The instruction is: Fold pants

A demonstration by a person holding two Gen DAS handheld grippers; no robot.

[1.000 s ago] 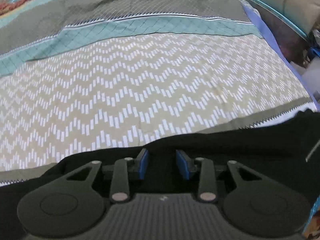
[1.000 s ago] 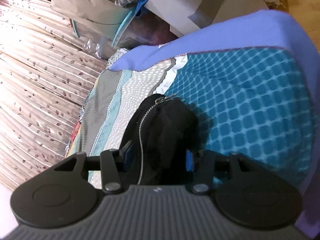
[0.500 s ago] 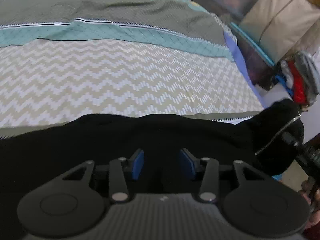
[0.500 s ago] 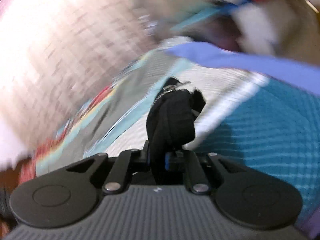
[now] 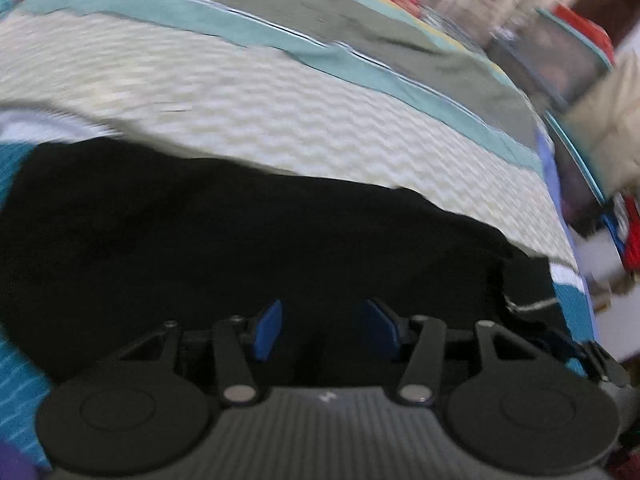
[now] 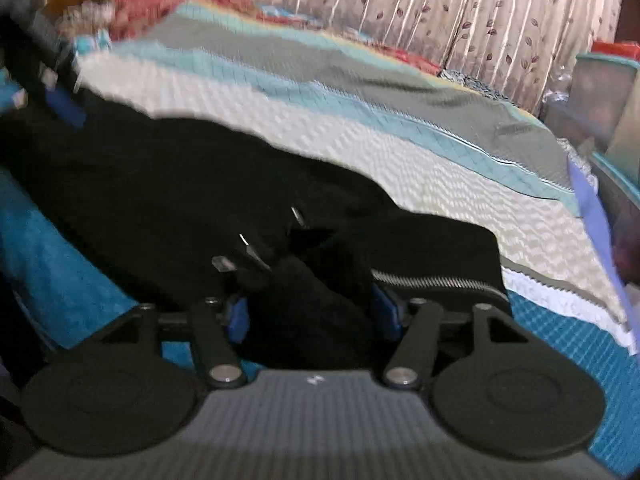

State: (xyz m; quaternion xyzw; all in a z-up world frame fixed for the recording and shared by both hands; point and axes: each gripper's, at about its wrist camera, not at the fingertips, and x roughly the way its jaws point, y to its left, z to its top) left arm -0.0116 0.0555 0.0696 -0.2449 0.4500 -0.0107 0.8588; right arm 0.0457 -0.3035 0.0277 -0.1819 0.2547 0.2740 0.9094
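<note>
The black pants [image 5: 248,240] lie stretched across the patterned bedspread [image 5: 280,120]. My left gripper [image 5: 320,330] is open just above the black cloth, its blue pads apart with nothing clamped between them. In the right wrist view the pants [image 6: 192,184] run to the far left. My right gripper [image 6: 312,312] has its jaws apart with a bunch of black cloth sitting between the blue pads. A silver zipper [image 6: 436,282] runs along the pants by the right pad. The left gripper shows at the far left edge of the right wrist view [image 6: 60,100].
The bed's right edge, with a purple sheet [image 6: 592,208], drops off toward plastic storage bins [image 6: 600,88] and piled clothes [image 5: 632,236]. A leaf-print curtain [image 6: 440,8] hangs behind the bed. A teal patterned area [image 6: 580,344] of the bedspread lies at the near side.
The right gripper has swung round, come down to the bed and opened its jaws wider around the bunched cloth. The pants now lie spread out. The left gripper has shifted right along the pants.
</note>
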